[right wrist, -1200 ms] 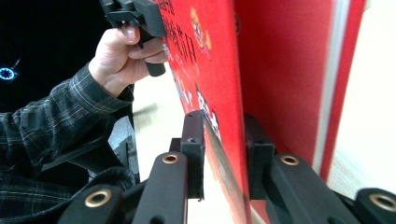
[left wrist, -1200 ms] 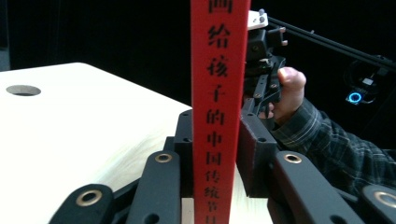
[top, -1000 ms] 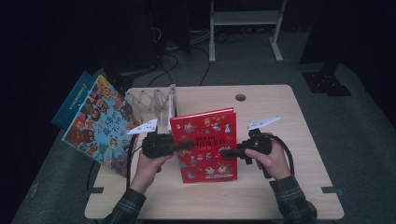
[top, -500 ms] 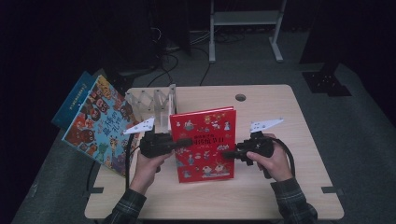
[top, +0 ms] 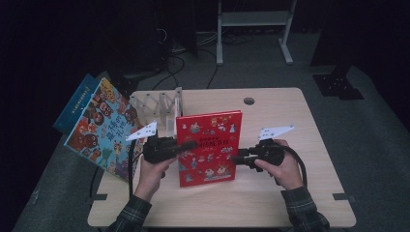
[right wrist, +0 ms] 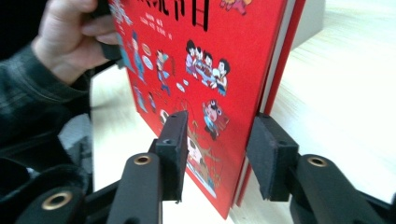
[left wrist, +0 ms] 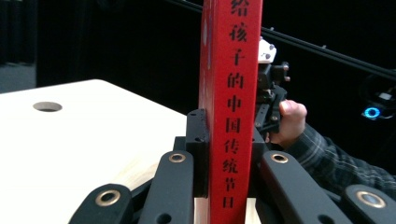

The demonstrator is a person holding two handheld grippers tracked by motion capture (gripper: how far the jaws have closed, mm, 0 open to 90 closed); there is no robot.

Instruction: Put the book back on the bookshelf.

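A red book [top: 209, 147] stands upright near the middle of the high view, on a pale wooden table [top: 270, 203] with rounded corners and a round hole near its far edge. The cover is glossy, printed with small cartoon figures and dark characters; in the left gripper view its flat red spine [left wrist: 231, 107] runs up the centre of the frame, cut off at top and bottom.

The left gripper [top: 186, 146], matte black with a grey three-cornered plate, sits at the book's left edge. In its own view the square black pads [left wrist: 198, 151] press flat on both sides of the spine, so it is clamped on the book.

The right gripper [top: 238, 157] sits at the book's right edge in the high view. In its own view the jaws straddle the lower corner of the fore-edge, where a thin line of white pages shows between the covers. Its jaws have just been opening: the foam-like pads [right wrist: 271, 156] stand off the covers with gaps on both sides, gripping nothing.

At the left of the high view a colourful picture book [top: 104, 128] leans over the table edge with a blue book [top: 72, 104] half hidden behind it. A pale lattice rack [top: 157, 104] is partly hidden behind the red book. The surroundings are dark and hard to make out.
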